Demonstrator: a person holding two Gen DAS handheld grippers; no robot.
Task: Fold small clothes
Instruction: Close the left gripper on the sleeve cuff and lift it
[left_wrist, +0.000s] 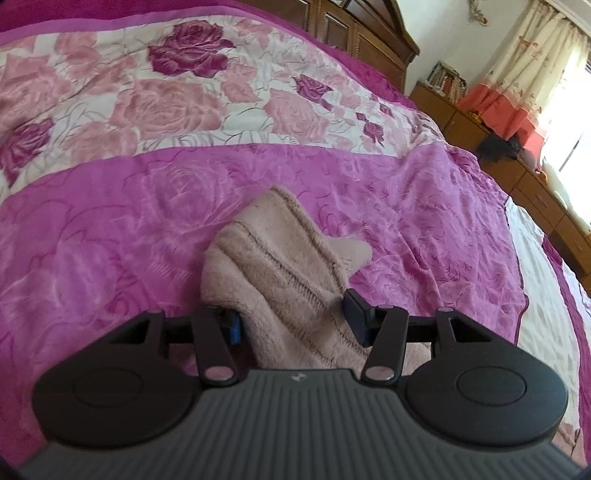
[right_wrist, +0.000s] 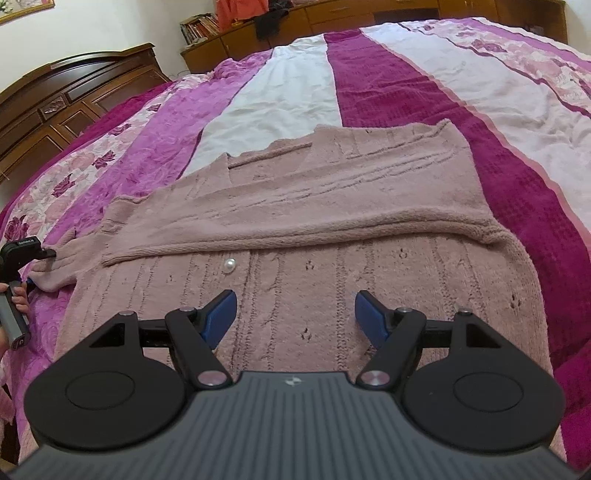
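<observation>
Two grippers are working over one pink knitted cardigan, which is lying spread across the bedspread of a bed, its pearl button facing up near the middle. One side of the garment is already lying folded over the body as a long diagonal band, so the fold seems to be partly done.

In the left wrist view, the left gripper is sitting at the sleeve end, with the fuzzy cuff passing between its jaws. The jaws are standing fairly wide around the cloth, so I cannot tell whether they are truly pinching it or only bracketing it. In the right wrist view the same tool is appearing at the far left edge, held in a person's hand beside the sleeve tip.

The right gripper is hovering low over the near part of the cardigan with its jaws spread apart and nothing between them; whether the pads are touching the knit is unclear.

Judging by this layout, the step in hand is bringing the loose sleeve inward. The next move is likely calling for a firm pinch on the cuff, then carrying it across the body while the right tool is pinning or smoothing the near panel, since the thick knit may bunch or drag.
</observation>
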